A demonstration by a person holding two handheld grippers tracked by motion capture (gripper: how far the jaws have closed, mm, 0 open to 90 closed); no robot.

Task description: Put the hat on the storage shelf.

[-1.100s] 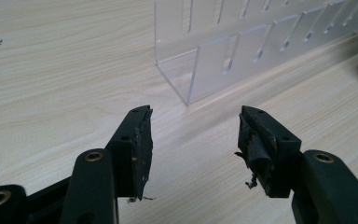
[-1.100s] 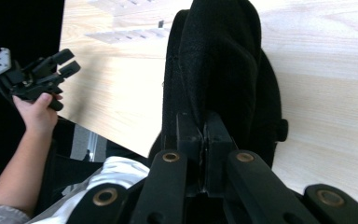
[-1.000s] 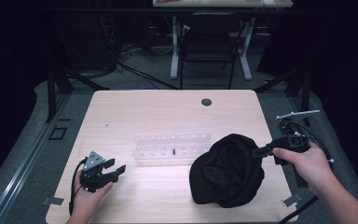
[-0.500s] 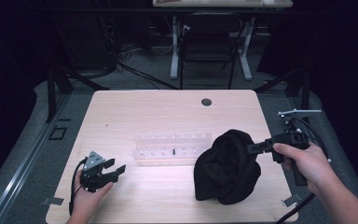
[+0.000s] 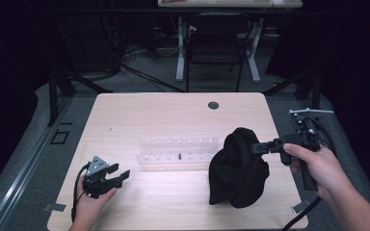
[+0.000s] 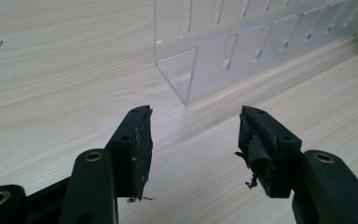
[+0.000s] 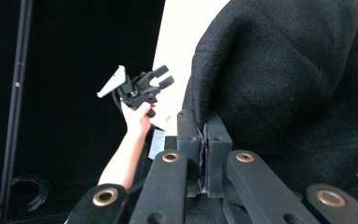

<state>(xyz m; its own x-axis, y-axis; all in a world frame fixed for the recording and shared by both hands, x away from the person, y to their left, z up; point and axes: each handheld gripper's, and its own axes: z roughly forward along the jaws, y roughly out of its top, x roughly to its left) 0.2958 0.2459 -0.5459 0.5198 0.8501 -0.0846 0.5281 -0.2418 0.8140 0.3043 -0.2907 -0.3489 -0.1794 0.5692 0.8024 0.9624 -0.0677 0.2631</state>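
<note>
Table (image 5: pixel 173 115) of pale wood. Near left corner: left gripper (image 5: pixel 118 175), jaws spread, empty, resting. Near right edge: right gripper (image 5: pixel 255 148) clenched on black cloth (image 5: pixel 238 168), now lifted and bunched narrower than a second ago, likely mid-lift. Beyond, mid-table: clear slotted rack (image 5: pixel 178 153), just left of cloth.

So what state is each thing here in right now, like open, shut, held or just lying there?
left gripper: jaws open, nothing between them, low over the table.
right gripper: jaws shut on an edge of the black cloth.
black cloth: bunched up, pinched at its top, lower part resting on the table.
clear plastic rack: on the table, untouched.
</note>
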